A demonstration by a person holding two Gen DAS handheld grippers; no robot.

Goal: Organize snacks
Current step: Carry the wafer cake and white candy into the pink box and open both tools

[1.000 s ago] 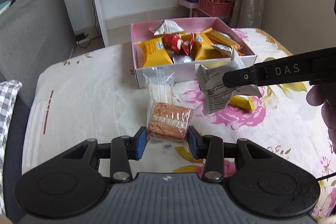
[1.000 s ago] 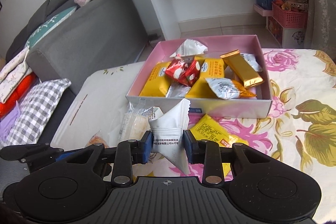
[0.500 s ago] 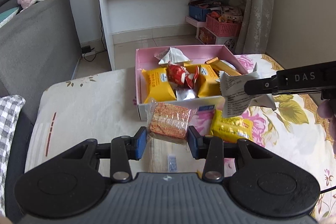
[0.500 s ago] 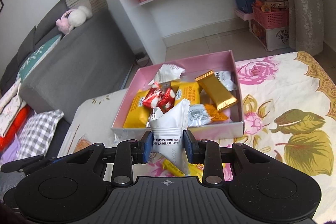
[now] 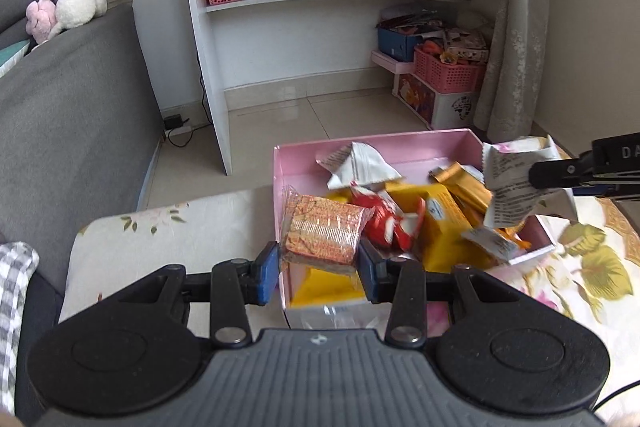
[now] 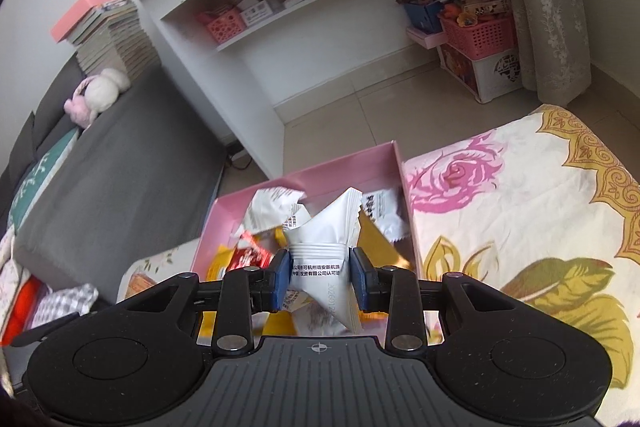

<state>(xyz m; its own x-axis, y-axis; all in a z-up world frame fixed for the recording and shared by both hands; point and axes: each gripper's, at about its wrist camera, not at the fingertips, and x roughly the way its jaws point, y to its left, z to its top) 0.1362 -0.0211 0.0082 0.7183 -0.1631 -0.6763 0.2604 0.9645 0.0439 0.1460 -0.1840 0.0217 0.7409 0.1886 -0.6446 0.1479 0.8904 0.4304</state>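
Now, largest to smallest, here is what you have in front of you.

Flowered cloth (image 6: 520, 211): a second ago both your packets hung over it, short of the box; in both views they hang over the box.
Pink box (image 5: 400, 143): it filled the middle distance a second ago; it sits right under your fingers, packed with yellow, red and gold snacks.
Left gripper (image 5: 319, 264): your jaws pinch the orange wafer packet (image 5: 324, 229) by its lower end, as they did a second ago; the packet hangs above the box's near left corner.
Right gripper (image 6: 319, 280): your jaws are pressed onto the white pouch (image 6: 326, 247), grip unchanged; the pouch is over the box's interior.
Left view only: your right gripper (image 5: 552, 175) enters from the right edge, holding the pouch (image 5: 516, 183) above the box's right side.
Right view only: the printed text on the pouch's waist, and a small white sachet (image 6: 382, 213) lying in the box's far right corner.
Yellow packet: it lay on the cloth by the box half a second ago; neither view shows it clearly.
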